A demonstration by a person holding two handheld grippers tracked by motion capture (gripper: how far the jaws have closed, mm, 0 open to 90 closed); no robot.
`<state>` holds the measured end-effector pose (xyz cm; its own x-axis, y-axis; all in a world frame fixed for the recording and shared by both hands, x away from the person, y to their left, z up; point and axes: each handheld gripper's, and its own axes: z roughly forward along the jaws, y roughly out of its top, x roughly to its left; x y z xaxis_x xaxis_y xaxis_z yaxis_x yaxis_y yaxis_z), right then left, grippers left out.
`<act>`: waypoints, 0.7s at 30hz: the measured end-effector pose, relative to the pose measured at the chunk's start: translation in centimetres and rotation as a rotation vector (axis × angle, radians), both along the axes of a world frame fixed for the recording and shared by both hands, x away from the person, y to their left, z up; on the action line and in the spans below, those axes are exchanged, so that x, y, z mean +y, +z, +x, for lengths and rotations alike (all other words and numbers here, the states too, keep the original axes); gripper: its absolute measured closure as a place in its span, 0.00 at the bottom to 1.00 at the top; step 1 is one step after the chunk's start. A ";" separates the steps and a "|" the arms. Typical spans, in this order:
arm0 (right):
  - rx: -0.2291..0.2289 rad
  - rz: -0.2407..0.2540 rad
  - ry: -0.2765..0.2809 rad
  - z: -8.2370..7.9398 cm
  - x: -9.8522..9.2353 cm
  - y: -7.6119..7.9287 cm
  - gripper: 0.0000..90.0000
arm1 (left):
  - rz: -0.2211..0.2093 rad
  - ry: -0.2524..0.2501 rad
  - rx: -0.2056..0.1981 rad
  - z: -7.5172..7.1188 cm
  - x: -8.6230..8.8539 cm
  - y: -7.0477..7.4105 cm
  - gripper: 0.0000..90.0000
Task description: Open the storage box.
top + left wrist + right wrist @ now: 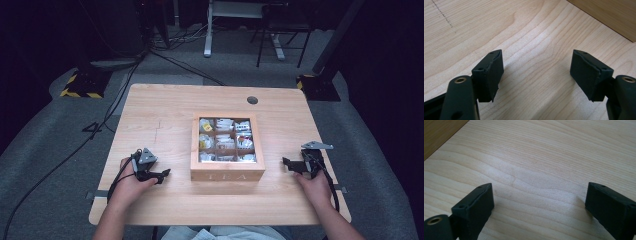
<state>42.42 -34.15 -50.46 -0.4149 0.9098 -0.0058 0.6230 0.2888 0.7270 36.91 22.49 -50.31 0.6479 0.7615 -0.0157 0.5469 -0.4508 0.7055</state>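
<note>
On the left, the left gripper (pixel 161 174) rests on the table (pixel 165 107), jaws spread with only bare wood between them, aimed at the box. The tea box (pixel 227 175) sits mid-table between the two grippers, apart from both; its windowed lid looks shut, though the high view is too coarse to be sure. On the right, the right gripper (pixel 287 164) lies likewise, jaws spread, nothing between them.

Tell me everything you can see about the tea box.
The tea box is square, light wood, with "TEA" on its front wall. Its lid looks closed, a window in it showing nine compartments of white and yellow packets. It sits flat at the middle of the table, between the two grippers. Nothing touches it except the table.
</note>
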 end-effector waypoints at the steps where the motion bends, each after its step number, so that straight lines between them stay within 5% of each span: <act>1: 0.000 0.000 0.000 0.0 0.0 0.0 0.09 | 0.000 0.000 0.000 0.0 0.0 0.0 0.31; 21: -0.011 0.008 0.003 -0.2 0.0 0.1 0.17 | -0.002 0.004 -0.001 0.0 0.0 0.0 0.31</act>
<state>42.25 -34.16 -50.41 -0.4174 0.9087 -0.0032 0.6140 0.2846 0.7363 36.92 22.44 -50.33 0.6445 0.7644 -0.0164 0.5482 -0.4470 0.7069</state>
